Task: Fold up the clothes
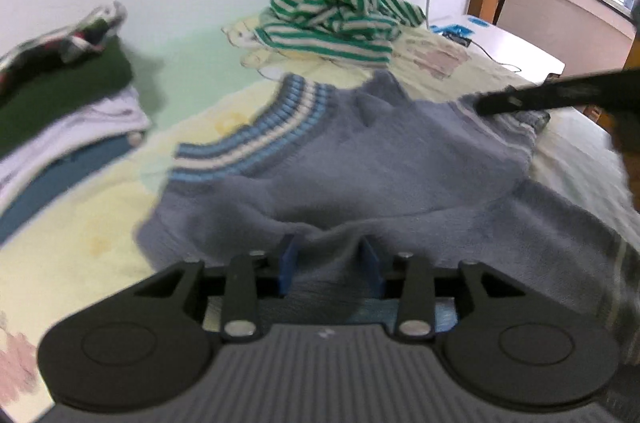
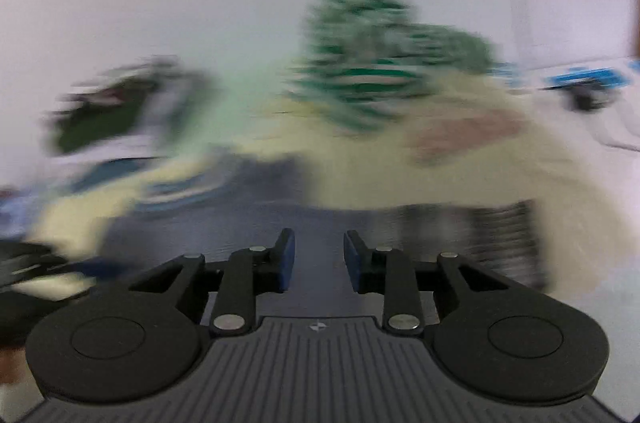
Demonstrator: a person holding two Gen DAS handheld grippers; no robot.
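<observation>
Left gripper (image 1: 331,265) angling down over grey-blue sweater (image 1: 360,159) spread on bed (image 1: 80,223), fabric bunching between half-open jaws, grip unclear. Right gripper (image 2: 319,259) pointing down, partly open, holding nothing; view blurring heavily.

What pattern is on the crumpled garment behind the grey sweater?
Green and white stripes on the crumpled garment; the left wrist view shows it best.
</observation>
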